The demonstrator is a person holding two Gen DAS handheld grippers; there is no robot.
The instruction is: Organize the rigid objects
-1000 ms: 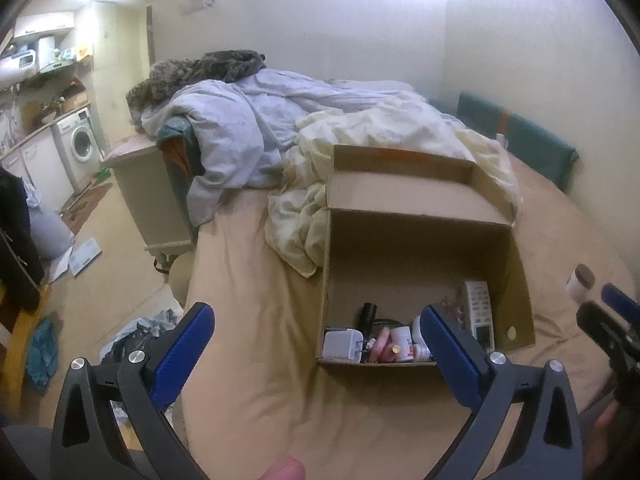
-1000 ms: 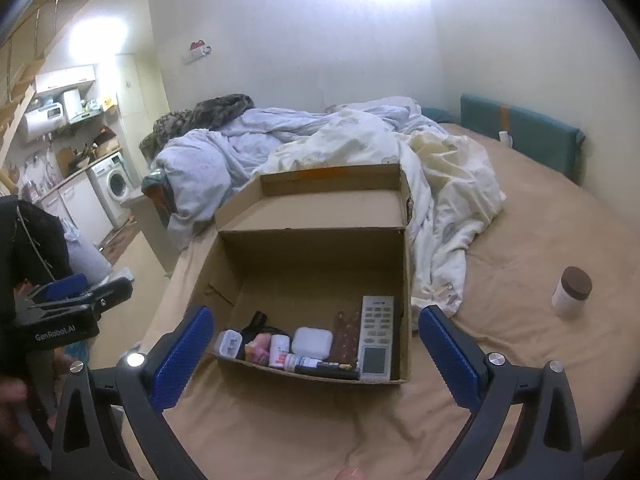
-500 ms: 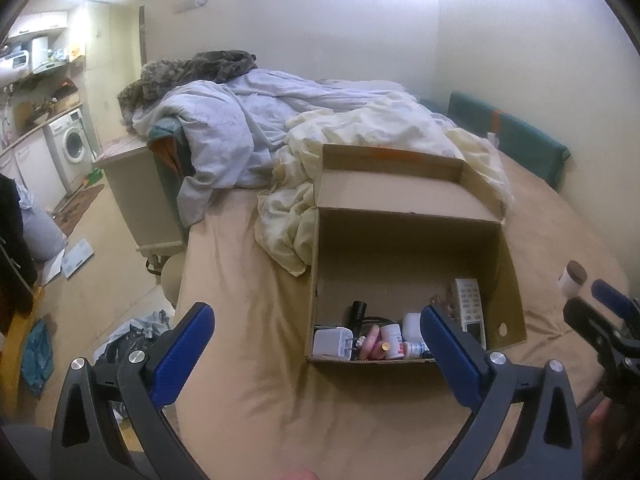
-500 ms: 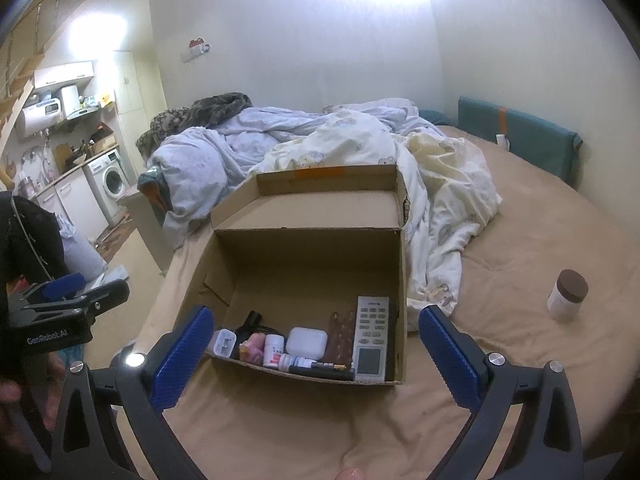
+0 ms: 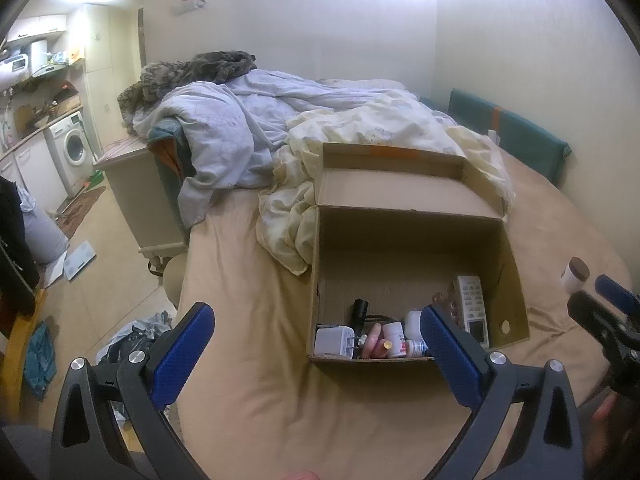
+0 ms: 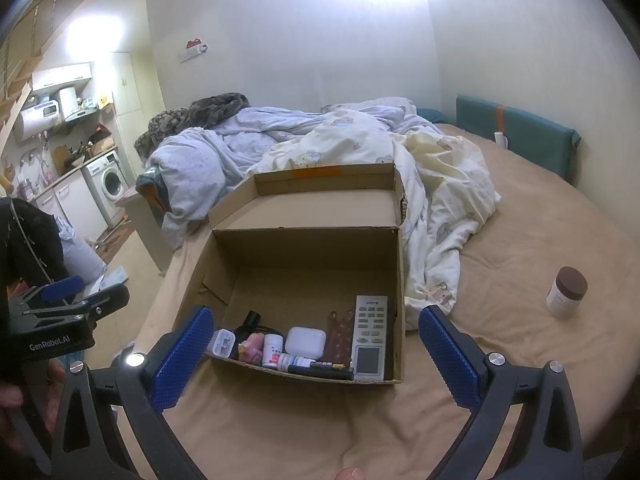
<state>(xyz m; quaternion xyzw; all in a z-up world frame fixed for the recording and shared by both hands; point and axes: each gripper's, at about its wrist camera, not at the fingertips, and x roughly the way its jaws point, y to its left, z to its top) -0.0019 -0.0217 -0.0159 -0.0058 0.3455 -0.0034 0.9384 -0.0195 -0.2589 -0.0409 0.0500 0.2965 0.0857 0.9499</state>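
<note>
An open cardboard box (image 5: 408,236) (image 6: 308,248) lies on the tan bed. Along its near edge sit a white remote (image 6: 370,336) (image 5: 472,312), a white case (image 6: 306,340), pill bottles (image 6: 273,354), a black flashlight (image 5: 359,312) and a white adapter (image 5: 334,342). A white jar with a brown lid (image 6: 566,292) (image 5: 576,274) stands alone on the bed to the right of the box. My left gripper (image 5: 316,352) is open and empty, before the box. My right gripper (image 6: 312,356) is open and empty, before the box.
Rumpled cream and pale blue duvets (image 6: 360,160) lie behind and beside the box. A green cushion (image 6: 516,132) lines the far right wall. A bedside cabinet (image 5: 140,200) and clutter on the floor (image 5: 132,336) are off the bed's left edge.
Both grippers have drawn back a little from the box, which sits slightly smaller and farther in both views. Both stay open and empty.
</note>
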